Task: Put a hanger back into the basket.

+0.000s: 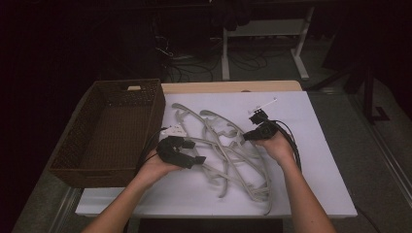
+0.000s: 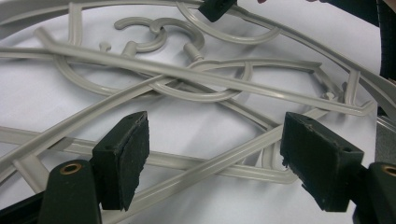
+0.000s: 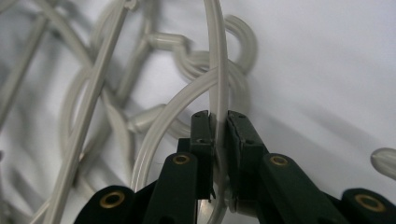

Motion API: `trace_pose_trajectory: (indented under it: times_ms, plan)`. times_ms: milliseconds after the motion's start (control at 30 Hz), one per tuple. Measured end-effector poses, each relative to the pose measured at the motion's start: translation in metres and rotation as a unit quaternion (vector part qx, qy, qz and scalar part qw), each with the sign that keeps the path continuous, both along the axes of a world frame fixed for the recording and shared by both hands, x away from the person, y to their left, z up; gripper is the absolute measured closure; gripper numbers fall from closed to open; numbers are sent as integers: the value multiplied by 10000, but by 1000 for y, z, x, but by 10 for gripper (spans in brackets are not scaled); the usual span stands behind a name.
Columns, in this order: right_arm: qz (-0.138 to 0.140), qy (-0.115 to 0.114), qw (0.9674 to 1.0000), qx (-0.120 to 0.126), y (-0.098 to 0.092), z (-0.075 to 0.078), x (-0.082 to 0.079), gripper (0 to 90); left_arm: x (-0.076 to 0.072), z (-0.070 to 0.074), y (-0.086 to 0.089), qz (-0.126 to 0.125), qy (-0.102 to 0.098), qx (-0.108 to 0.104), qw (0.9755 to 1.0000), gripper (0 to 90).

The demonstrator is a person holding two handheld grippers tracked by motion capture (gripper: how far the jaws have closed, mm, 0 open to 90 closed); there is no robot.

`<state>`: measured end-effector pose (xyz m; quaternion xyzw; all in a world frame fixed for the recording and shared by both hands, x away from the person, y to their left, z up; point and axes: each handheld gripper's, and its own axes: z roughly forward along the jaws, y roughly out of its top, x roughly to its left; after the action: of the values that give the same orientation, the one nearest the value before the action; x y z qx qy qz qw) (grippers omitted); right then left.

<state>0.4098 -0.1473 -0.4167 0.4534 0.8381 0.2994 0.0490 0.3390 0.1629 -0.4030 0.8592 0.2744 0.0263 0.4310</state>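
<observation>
Near the table's middle, on the white sheet (image 1: 311,189), lies a tangled heap of grey plastic hangers (image 1: 228,155), hooks and bars interlocked. Right claw (image 3: 218,122) is clamped narrow on one thin hanger bar (image 3: 219,70) at the heap's far-right side, prob. to lift that one free of the rest; a curved arm of another hanger crosses just behind the pinch, so it may snag. Left claw (image 2: 212,156) stands wide, nothing pressed betw. its pads (image 2: 133,154), hovering over the crossed bars at the heap's left side, likely ready to pin the rest down while the other pulls. Wicker basket (image 1: 73,160) sits empty at the table's left edge, w/ its open top near the heap, the likely drop spot.
</observation>
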Motion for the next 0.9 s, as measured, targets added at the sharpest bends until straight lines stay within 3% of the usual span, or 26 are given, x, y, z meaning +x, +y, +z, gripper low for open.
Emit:
trace_pose_trajectory:
  times_ms: [167,433,533,633,733,767,900]
  plan:
    - [576,-129,9980,205,12,5,-3,811,-1,1,0,-23,-7,0,10000,246]
    - [1392,-346,9894,215,35,-6,-2,804,-1,0,-2,-59,-5,32,10000,246]
    - [1383,-346,9897,112,39,-13,0,747,-2,0,-3,-71,8,37,10000,246]
    - [1230,-438,9912,200,38,-11,0,618,-2,-1,-2,-58,20,33,10000,245]
    - [1144,-517,9917,275,35,-7,-4,588,-1,-1,-1,-45,21,34,10000,246]
    - [1019,-507,9931,268,31,-2,-10,542,-1,-1,-1,-41,21,32,10000,245]
    - [841,-512,9950,165,20,5,-27,500,-1,0,0,-9,23,19,10000,246]
